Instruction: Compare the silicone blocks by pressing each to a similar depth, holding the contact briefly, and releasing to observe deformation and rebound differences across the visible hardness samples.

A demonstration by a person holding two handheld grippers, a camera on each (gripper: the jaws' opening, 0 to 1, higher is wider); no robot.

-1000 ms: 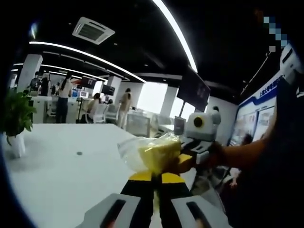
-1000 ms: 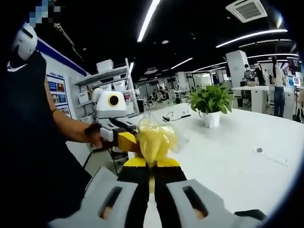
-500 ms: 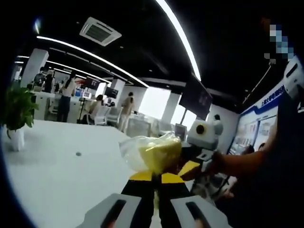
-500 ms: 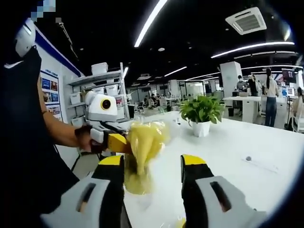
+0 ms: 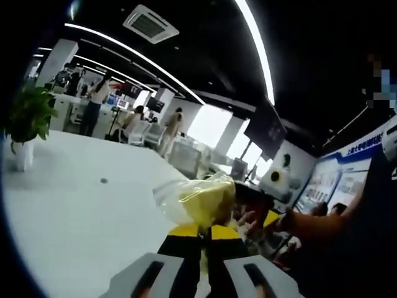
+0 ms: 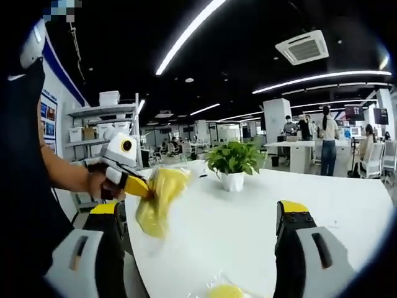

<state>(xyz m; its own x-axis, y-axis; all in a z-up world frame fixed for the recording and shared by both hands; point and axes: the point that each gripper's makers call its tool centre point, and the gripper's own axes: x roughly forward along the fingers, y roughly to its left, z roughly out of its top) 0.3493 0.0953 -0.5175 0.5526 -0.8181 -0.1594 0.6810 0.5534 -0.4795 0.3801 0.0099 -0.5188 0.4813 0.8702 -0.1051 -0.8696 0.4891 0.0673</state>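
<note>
Left gripper (image 5: 203,231) pinching a clear bag of yellow silicone blocks (image 5: 200,202) above the white table (image 5: 74,217), right gripper (image 6: 198,214) with jaws spread wide and gripping nothing, the bag at its ten o'clock, potted plant (image 6: 232,164) at twelve o'clock, people at desks beyond

Left gripper view: bag (image 5: 198,200) just ahead of the left gripper (image 5: 199,231), above the table (image 5: 74,217); plant (image 5: 28,118) at the table's far left. Right gripper view: bag (image 6: 155,198) left, plant (image 6: 231,161) behind, centre, on the table (image 6: 248,223).
</note>
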